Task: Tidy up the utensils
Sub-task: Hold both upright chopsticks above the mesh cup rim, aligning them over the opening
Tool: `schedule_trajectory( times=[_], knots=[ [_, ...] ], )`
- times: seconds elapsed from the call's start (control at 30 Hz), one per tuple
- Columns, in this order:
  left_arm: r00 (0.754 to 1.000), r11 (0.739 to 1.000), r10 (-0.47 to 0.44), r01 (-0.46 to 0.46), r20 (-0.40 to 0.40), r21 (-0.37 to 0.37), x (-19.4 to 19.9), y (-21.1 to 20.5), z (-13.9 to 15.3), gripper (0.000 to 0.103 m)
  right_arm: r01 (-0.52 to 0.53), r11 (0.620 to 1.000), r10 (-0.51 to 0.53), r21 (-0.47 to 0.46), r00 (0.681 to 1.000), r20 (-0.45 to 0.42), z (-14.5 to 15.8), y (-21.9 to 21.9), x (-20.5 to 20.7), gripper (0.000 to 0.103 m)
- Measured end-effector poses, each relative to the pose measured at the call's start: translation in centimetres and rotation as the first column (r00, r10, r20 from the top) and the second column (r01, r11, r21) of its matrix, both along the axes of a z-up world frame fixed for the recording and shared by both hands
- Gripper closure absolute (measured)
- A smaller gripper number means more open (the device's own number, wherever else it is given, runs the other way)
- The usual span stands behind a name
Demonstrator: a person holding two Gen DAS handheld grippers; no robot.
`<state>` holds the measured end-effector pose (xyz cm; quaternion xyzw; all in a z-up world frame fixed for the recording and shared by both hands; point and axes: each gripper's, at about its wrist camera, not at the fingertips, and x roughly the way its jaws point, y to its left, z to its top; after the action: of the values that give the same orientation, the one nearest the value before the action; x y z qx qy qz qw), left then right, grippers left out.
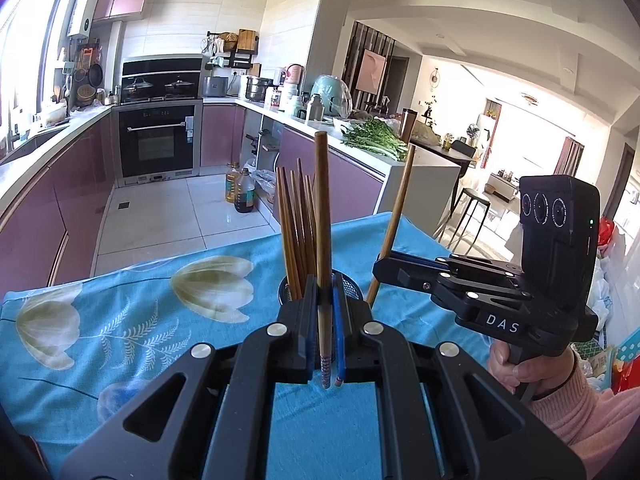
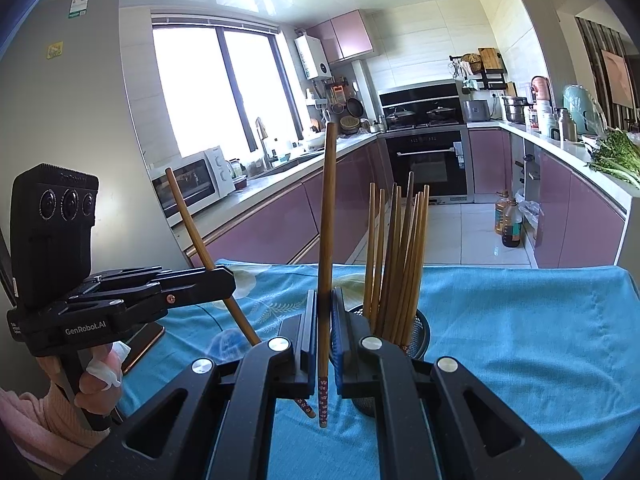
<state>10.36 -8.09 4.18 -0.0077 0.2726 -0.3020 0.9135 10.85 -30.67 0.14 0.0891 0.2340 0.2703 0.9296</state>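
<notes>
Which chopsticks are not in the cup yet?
Two: one pinched by the left gripper, one by the right gripper. The other chopsticks stand inside the mesh cup.

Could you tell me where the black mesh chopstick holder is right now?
The black mesh chopstick holder stands on the blue floral tablecloth, just beyond the right gripper, right of its held chopstick.

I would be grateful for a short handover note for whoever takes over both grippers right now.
Left gripper: shut on one chopstick, held upright.
Right gripper: shut on a second chopstick, also upright.
Black mesh holder stands on the blue floral cloth, just beyond both grippers, with a bundle of chopsticks already inside.
Left to do: drop both held chopsticks into the holder and open the jaws.
</notes>
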Motion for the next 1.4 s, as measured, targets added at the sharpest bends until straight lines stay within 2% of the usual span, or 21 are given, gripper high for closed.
schedule_trajectory(
  times=[0.67, 1.4],
  knots=[
    [1.000, 1.000, -0.003, 0.003, 0.021, 0.002, 0.3, -0.3, 0.5, 0.095, -0.003, 1.000, 0.003, -0.001, 1.000, 0.016, 0.8, -0.2, 0.5, 0.097],
    [0.997, 1.000, 0.006, -0.006, 0.077, 0.000, 0.2, -0.6, 0.8, 0.095, 0.000, 1.000, 0.000, -0.004, 0.998, 0.063, 1.8, 0.2, 0.4, 0.097]
  ],
)
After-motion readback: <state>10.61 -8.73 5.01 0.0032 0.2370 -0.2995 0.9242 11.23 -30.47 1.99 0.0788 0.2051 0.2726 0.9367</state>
